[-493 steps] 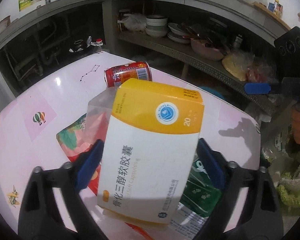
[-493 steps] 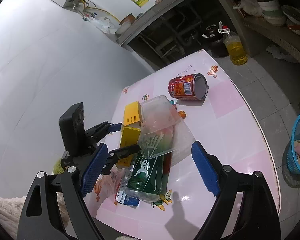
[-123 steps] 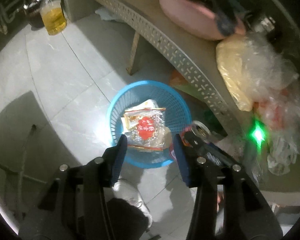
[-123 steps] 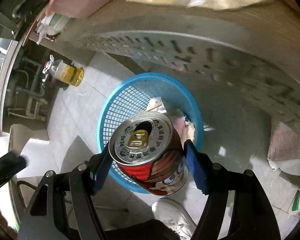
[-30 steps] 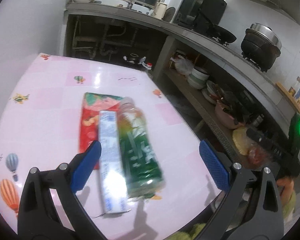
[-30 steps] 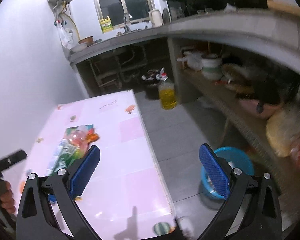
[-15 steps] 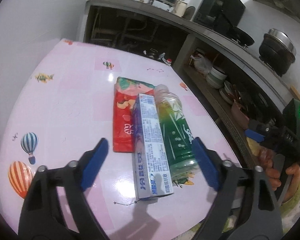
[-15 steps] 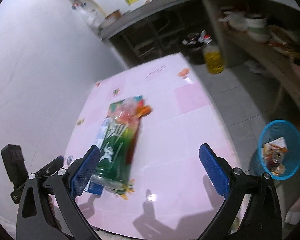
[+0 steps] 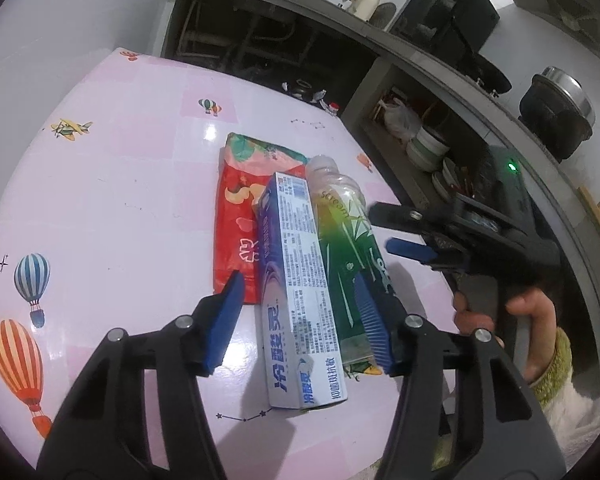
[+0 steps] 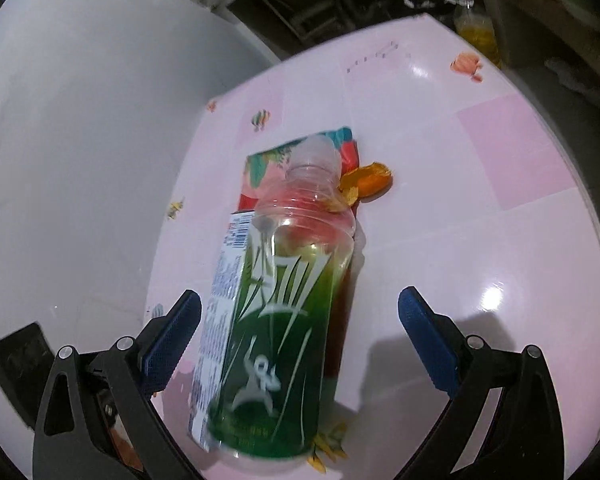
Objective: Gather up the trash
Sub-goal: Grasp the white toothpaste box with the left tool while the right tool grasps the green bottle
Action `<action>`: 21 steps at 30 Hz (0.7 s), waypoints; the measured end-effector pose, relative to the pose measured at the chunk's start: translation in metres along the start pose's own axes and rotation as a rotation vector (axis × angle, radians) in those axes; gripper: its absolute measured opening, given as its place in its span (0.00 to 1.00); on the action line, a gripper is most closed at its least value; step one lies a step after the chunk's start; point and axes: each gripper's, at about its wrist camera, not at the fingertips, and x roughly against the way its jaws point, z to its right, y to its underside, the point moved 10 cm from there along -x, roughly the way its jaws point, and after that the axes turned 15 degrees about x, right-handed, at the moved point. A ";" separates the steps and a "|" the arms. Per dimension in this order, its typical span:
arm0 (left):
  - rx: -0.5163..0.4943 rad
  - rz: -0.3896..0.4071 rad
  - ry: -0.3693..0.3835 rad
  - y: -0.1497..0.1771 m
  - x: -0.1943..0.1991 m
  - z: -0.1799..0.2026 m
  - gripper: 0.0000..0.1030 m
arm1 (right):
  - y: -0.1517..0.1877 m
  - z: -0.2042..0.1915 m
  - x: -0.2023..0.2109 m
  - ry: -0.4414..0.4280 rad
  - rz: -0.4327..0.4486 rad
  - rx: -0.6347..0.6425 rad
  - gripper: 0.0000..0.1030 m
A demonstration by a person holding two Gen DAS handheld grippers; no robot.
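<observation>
Left gripper [image 9: 302, 318]: I have its fingers astride the toothpaste box [image 9: 296, 280], just been closing, pads not yet pressing.
Right gripper [image 10: 300, 344]: fingers wide apart around the green bottle [image 10: 284, 320].
Trash: box, bottle, red snack bag [image 9: 240, 216] together on the pink bench [image 9: 120, 200].

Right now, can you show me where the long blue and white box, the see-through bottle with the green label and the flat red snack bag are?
long blue and white cardboard box [image 9: 300, 280], left wrist view, on its printed top face.
clear plastic bottle with the green label [image 10: 284, 320], right wrist view, on the label.
flat red snack bag [image 9: 240, 216], left wrist view, on its red front.
</observation>
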 end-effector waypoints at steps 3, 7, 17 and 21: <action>0.005 -0.013 -0.002 0.002 -0.004 -0.002 0.51 | -0.001 -0.003 -0.017 -0.011 -0.044 0.001 0.94; 0.009 -0.025 -0.008 0.003 -0.007 -0.004 0.51 | 0.001 -0.005 -0.034 -0.023 -0.090 0.012 0.81; 0.001 -0.040 -0.022 0.001 -0.018 0.002 0.51 | 0.007 -0.001 -0.024 -0.089 -0.069 -0.005 0.61; 0.004 -0.046 -0.026 0.002 -0.021 0.004 0.52 | 0.008 -0.001 -0.014 -0.097 -0.047 0.016 0.61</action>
